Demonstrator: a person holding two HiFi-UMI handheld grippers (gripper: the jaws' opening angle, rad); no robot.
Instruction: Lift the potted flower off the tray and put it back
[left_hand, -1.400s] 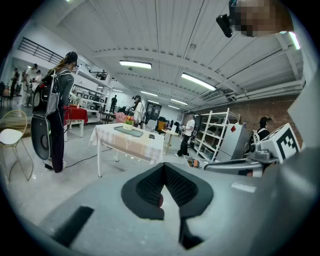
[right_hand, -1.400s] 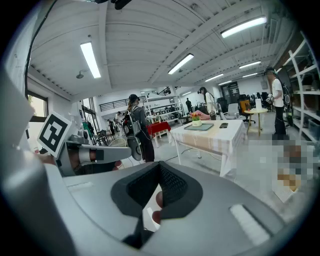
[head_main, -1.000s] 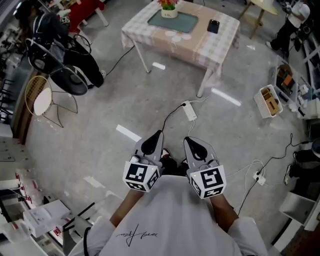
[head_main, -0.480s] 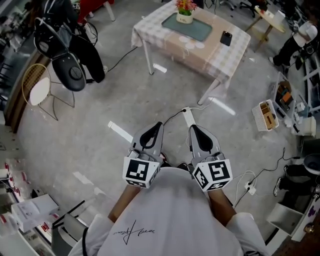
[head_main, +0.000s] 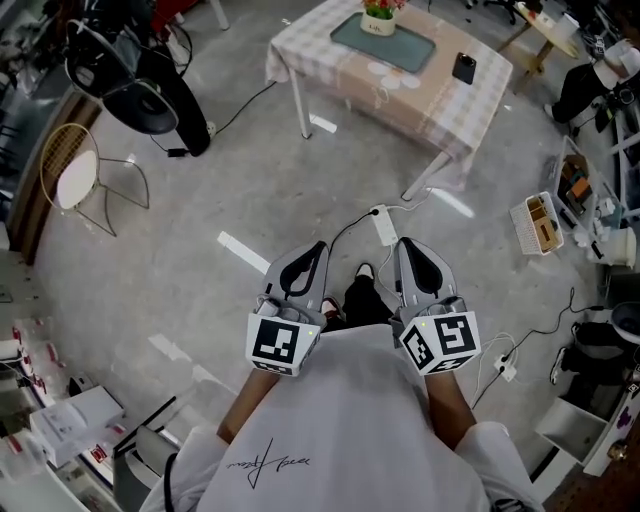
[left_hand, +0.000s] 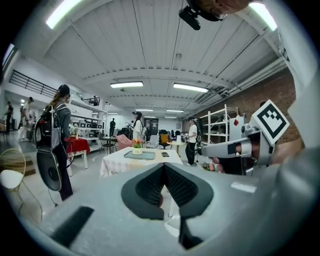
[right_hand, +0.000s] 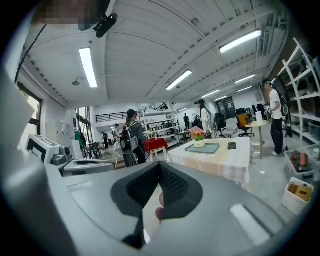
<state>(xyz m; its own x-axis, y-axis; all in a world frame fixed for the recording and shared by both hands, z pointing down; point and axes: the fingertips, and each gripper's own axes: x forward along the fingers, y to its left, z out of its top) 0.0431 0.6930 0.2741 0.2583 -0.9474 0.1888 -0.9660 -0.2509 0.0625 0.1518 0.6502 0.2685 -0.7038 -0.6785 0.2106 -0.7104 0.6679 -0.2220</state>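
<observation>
Pink flower (head_main: 378, 10) is sitting potted on the tray (head_main: 392, 45), near the counter's (head_main: 325, 62) far edge. Left gripper (head_main: 318, 250) and right gripper (head_main: 406, 246) are hovering closed and empty, well apart from it. Arriving with jaws closed risks toppling the pot.

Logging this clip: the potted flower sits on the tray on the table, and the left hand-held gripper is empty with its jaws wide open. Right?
No. The left hand-held gripper is shut, not open: the left gripper view shows its jaws together with nothing between them. The potted flower does sit on the tray on the table.
</observation>
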